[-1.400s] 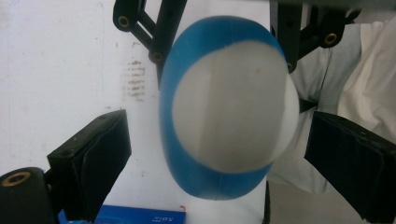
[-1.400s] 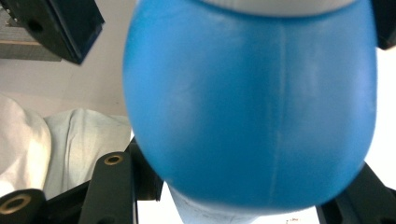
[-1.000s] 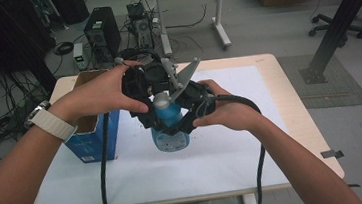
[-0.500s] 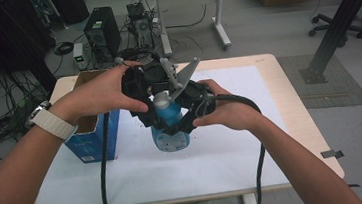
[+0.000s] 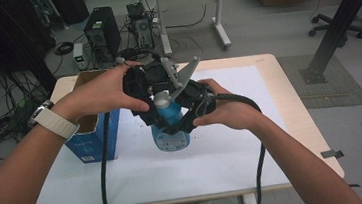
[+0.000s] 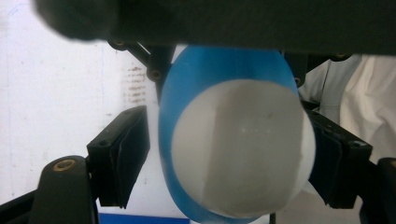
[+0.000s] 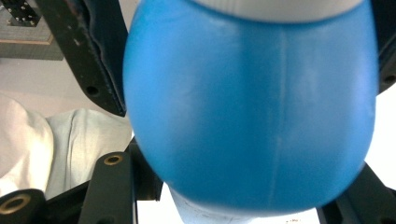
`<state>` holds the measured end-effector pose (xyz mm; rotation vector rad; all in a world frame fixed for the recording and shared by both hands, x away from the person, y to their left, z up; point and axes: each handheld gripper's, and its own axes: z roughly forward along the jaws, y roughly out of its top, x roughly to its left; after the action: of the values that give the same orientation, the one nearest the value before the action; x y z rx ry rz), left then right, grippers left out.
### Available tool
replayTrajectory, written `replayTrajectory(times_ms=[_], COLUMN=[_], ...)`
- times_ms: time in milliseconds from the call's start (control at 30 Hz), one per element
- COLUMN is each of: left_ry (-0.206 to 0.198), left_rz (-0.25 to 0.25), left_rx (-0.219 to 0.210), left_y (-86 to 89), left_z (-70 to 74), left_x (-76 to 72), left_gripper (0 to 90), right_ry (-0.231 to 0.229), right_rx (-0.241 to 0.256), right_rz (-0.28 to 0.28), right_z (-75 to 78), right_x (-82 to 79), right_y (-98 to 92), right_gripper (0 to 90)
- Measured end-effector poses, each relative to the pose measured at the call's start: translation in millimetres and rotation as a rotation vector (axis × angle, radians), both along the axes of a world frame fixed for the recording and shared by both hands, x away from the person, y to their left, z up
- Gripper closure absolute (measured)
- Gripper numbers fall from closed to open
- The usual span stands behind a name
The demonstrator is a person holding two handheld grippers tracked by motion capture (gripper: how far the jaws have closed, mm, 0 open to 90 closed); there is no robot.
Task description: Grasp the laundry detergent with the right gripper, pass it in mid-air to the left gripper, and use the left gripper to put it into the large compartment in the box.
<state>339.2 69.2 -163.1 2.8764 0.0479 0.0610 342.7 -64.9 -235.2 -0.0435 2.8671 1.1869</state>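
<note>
Grippers are converging on a blue bottle (image 5: pixel 171 133) standing upright on the white table (image 5: pixel 236 177). Right gripper (image 5: pixel 183 119) is clamping the bottle's blue shoulder between its jaws, while left gripper (image 5: pixel 154 97) is straddling the grey cap (image 6: pixel 240 149), right jaw touching, left jaw just apart. Apparently a cap-opening step is getting underway; next, the left jaws need closing before twisting.

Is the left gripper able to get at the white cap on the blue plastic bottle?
Probably yes: the left gripper already straddles the white cap, with nothing between it and the jaws.
</note>
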Motion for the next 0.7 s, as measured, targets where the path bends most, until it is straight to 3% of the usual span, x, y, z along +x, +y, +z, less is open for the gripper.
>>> replayTrajectory(times_ms=[700], left_ry=[0.018], left_rz=[-0.008], left_rx=[-0.023], left_y=[2.0], left_z=[-4.8], left_x=[0.1], left_gripper=[36.9], right_ry=[0.013], right_rx=[-0.008], right_rz=[-0.005], right_z=[-2.0], right_x=[-1.3], right_y=[0.7], right_gripper=[43.9])
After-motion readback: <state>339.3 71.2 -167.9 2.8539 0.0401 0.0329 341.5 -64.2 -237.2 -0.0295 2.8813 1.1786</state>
